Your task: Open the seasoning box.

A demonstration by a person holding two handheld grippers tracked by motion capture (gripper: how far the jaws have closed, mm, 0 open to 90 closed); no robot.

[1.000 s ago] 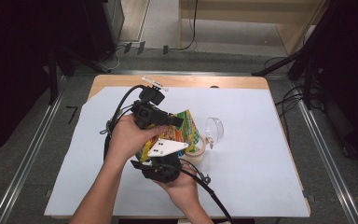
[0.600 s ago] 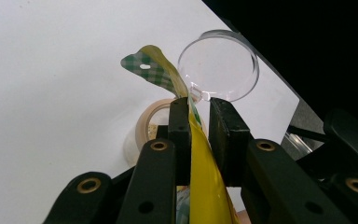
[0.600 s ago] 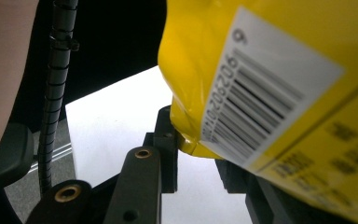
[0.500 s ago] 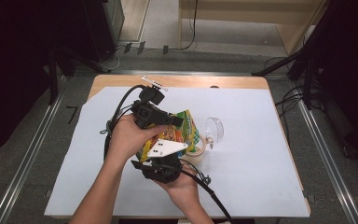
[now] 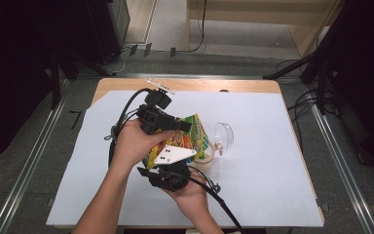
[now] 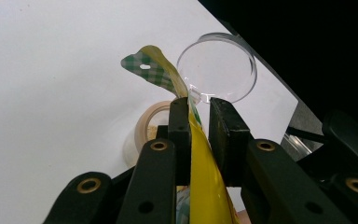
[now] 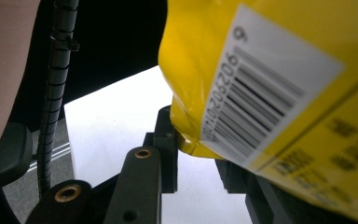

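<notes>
The left claw (image 6: 199, 116) is clenched on the top edge of the yellow printed plastic snack bag (image 5: 187, 139), and the film passes straight up between its jaws. The right claw (image 7: 198, 149) grips the bag's lower corner beside the barcode label. The bag hangs between the two claws, directly above the small round beige container (image 6: 144, 133).

Risks:
- The film is thin and smooth. It may slip from either claw if the pull is uneven.
- If the bag opens suddenly, its contents may spill beyond the beige container.
- The clear round plastic lid (image 5: 224, 136), just beyond the left claw, may be knocked aside.

The tabletop (image 5: 253, 87) is wooden and covered with a white sheet (image 5: 272, 161). Grey floor, metal rails and cables surround it.
</notes>
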